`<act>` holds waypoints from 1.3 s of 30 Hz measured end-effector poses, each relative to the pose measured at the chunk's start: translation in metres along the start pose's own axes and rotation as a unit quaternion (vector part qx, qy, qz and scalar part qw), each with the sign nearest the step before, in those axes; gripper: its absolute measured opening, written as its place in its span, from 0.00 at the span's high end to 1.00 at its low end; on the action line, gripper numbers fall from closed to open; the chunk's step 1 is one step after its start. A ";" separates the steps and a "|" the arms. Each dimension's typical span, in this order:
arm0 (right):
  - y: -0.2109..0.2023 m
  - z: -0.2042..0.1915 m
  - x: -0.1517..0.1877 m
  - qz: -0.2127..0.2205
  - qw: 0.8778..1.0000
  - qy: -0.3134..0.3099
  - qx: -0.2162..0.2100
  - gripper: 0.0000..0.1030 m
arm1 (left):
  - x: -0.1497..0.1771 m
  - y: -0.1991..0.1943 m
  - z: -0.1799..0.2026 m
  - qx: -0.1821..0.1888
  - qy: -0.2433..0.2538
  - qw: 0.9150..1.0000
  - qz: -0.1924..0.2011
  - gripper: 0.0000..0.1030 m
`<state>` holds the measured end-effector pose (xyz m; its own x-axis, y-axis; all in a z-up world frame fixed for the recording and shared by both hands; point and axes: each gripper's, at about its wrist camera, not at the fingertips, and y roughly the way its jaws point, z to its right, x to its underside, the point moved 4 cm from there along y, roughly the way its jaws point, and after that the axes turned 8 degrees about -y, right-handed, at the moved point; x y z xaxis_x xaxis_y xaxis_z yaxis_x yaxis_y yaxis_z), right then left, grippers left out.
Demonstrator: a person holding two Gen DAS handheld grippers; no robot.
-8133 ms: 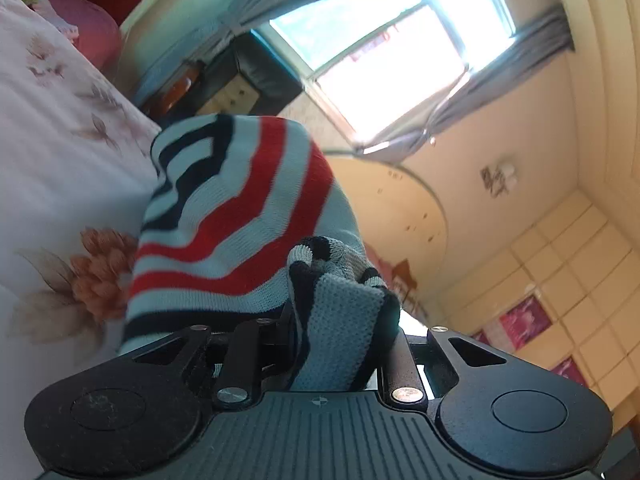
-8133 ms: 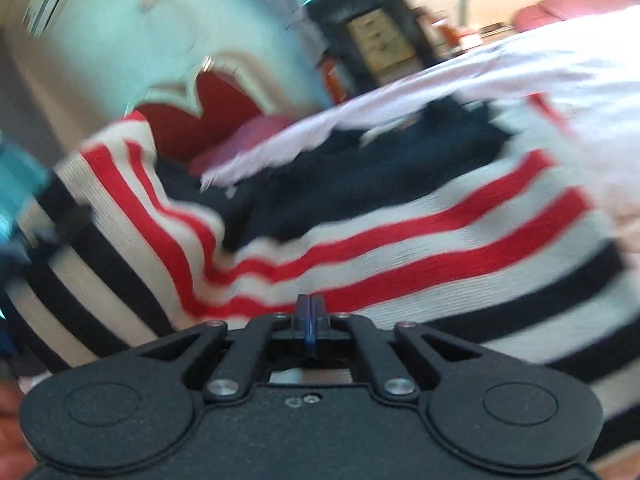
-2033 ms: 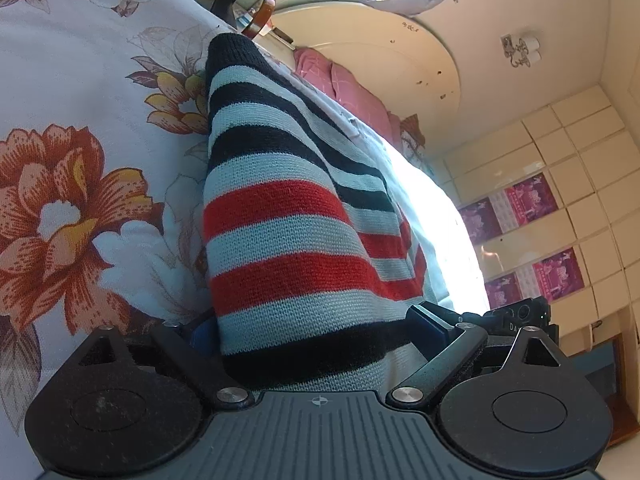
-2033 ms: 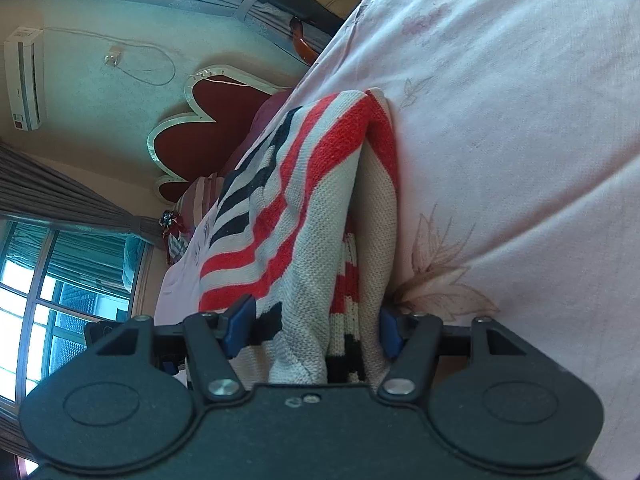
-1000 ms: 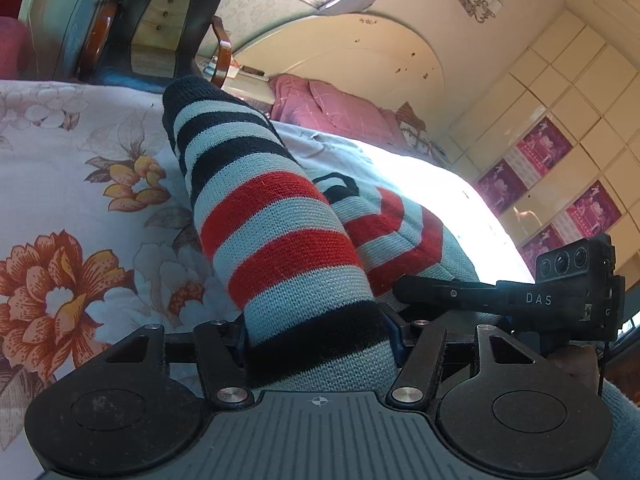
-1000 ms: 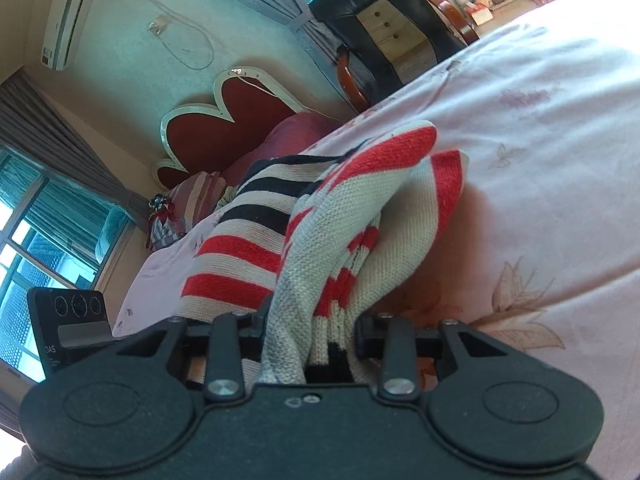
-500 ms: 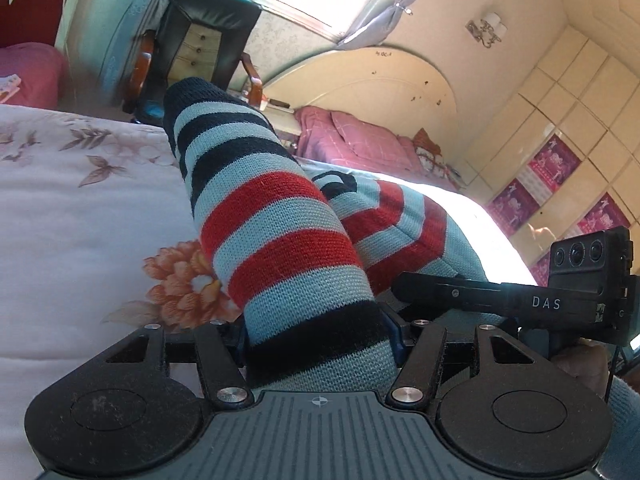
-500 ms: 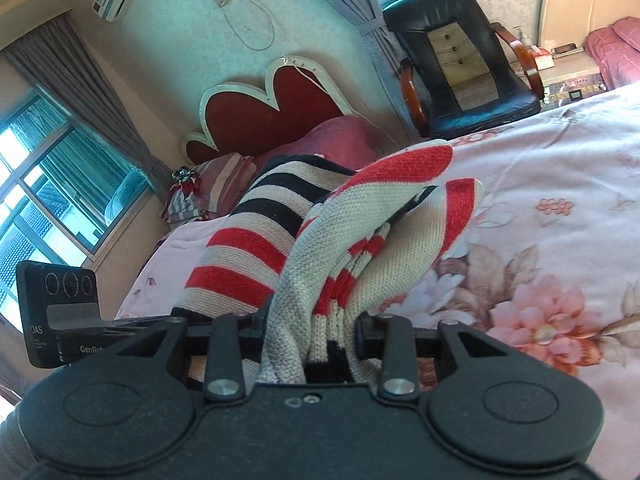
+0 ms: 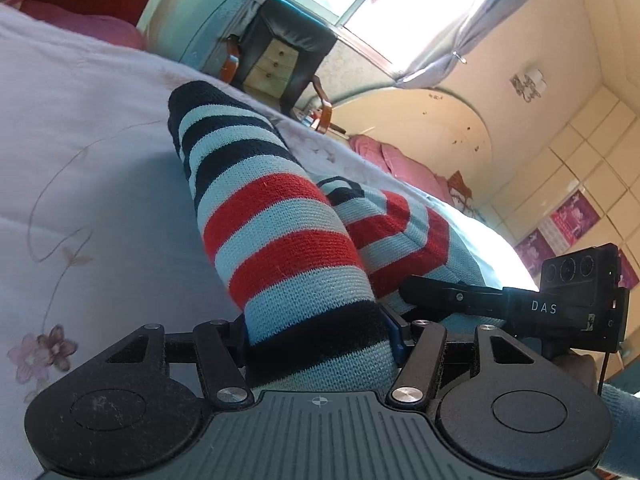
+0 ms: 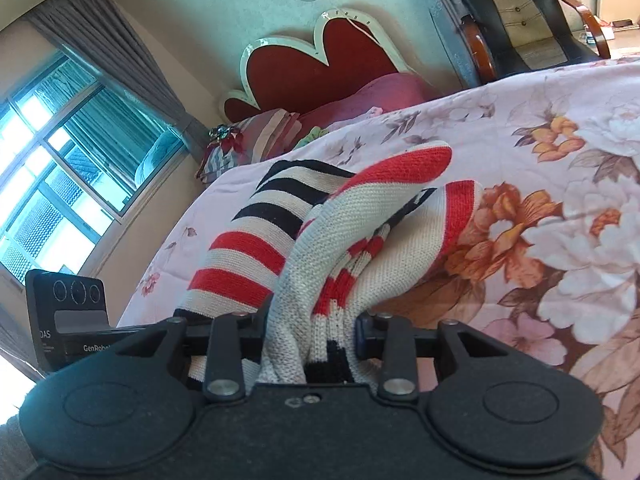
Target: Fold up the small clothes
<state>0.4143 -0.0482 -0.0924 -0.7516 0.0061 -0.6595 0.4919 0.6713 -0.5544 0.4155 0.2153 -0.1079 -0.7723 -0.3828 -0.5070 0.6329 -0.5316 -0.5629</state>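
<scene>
— While the striped knit sweater (image 9: 276,236) is bunched up over the floral bedspread (image 9: 80,168), what is the left hand-held gripper (image 9: 320,340) doing?

— Its jaws are clamped on a thick fold of the sweater, at a dark navy band near the hem. From that grip the knit rises away in pale blue, red and navy stripes toward the black armchair (image 9: 280,48) by the window.

— And to the right of the sweater in that view?

— The right hand-held gripper (image 9: 472,300) shows side-on, its black body marked "DAS", reaching into the sweater's other edge.

— What does the right wrist view show?

— To the left of the sweater (image 10: 332,240) sits the left hand-held gripper's camera block (image 10: 68,320). The right hand-held gripper (image 10: 310,332) is closed on several gathered layers of knit, cream with red and black stripes, pinched between its jaws. The cloth arches upward from there, one red-edged fold drooping toward the bedspread (image 10: 560,200) on the right.

— Where does the sweater sit relative to the headboard?

— The red heart-shaped headboard (image 10: 320,64) stands beyond the sweater, with maroon pillows (image 10: 360,96) between them. Whether the sweater's far end touches the bedspread, I cannot tell.
</scene>
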 end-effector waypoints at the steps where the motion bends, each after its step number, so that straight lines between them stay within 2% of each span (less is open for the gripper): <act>1: 0.005 0.002 0.004 -0.004 1.000 0.002 0.001 0.67 | 0.007 0.003 -0.012 -0.010 -0.014 1.000 -0.003 0.42; 2: 0.008 0.006 0.007 -0.007 1.000 0.008 0.005 0.67 | 0.012 0.005 -0.023 -0.017 -0.029 0.999 -0.004 0.42; 4: 0.012 0.023 0.012 -0.012 0.999 0.032 0.017 0.65 | 0.019 0.007 -0.032 0.005 -0.057 0.998 0.015 0.37; 6: 0.014 0.041 0.024 -0.021 0.997 0.067 0.023 0.63 | 0.021 0.010 -0.026 -0.009 -0.035 0.999 0.022 0.35; 8: 0.010 0.051 0.029 -0.018 0.995 0.094 0.008 0.64 | 0.023 0.012 -0.017 -0.034 -0.012 0.999 0.025 0.30; 9: 0.008 0.052 0.030 -0.020 0.995 0.103 0.005 0.62 | 0.021 0.010 -0.013 -0.048 -0.004 0.999 0.024 0.25; 11: -0.003 0.051 0.025 -0.017 0.994 0.104 0.020 0.53 | 0.016 -0.004 -0.010 -0.066 0.010 0.997 0.028 0.22; 12: -0.013 0.049 0.022 -0.004 0.995 0.092 0.040 0.50 | 0.016 -0.015 -0.010 -0.074 0.018 0.996 0.037 0.21; 15: -0.042 0.041 0.012 0.026 0.996 0.048 0.071 0.71 | 0.009 -0.048 0.009 -0.092 0.049 0.991 0.089 0.21; 18: -0.050 0.018 0.001 0.038 0.996 -0.023 0.079 0.74 | 0.000 -0.051 0.035 -0.074 0.087 0.987 0.111 0.21; 20: -0.040 0.002 -0.002 0.022 0.994 -0.067 0.087 0.75 | 0.002 -0.034 0.049 -0.072 0.115 0.987 0.086 0.21; 22: -0.029 -0.008 0.002 -0.001 0.989 -0.105 0.101 0.75 | 0.009 -0.011 0.055 -0.102 0.144 0.983 0.055 0.21; 23: -0.022 -0.010 0.004 -0.017 0.985 -0.123 0.120 0.76 | 0.013 -0.005 0.055 -0.112 0.156 0.980 0.052 0.21; 24: -0.017 -0.009 0.009 -0.035 0.979 -0.139 0.144 0.79 | 0.016 -0.003 0.053 -0.116 0.156 0.980 0.051 0.21; 26: -0.010 -0.004 0.015 -0.056 0.970 -0.161 0.172 0.78 | 0.018 -0.001 0.049 -0.116 0.138 0.982 0.053 0.21; 31: -0.017 -0.005 0.014 -0.060 0.968 -0.161 0.184 0.79 | 0.026 -0.028 0.052 -0.114 0.121 0.983 0.073 0.21; 34: -0.044 -0.019 0.015 -0.029 0.970 -0.171 0.170 0.85 | 0.043 -0.056 0.065 -0.106 0.143 0.980 0.093 0.21; 37: -0.067 -0.046 0.029 -0.009 0.968 -0.205 0.147 0.86 | 0.063 -0.071 0.072 -0.132 0.170 0.972 0.094 0.21; 39: -0.071 -0.062 0.039 -0.011 0.963 -0.232 0.138 0.86 | 0.070 -0.072 0.068 -0.160 0.168 0.969 0.088 0.21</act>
<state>0.3227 -0.0497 -0.0473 -0.5177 -0.3803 -0.7664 0.6237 0.4454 -0.6423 0.3122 0.1756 -0.0585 -0.6237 -0.1500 -0.7671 0.7791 -0.1980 -0.5948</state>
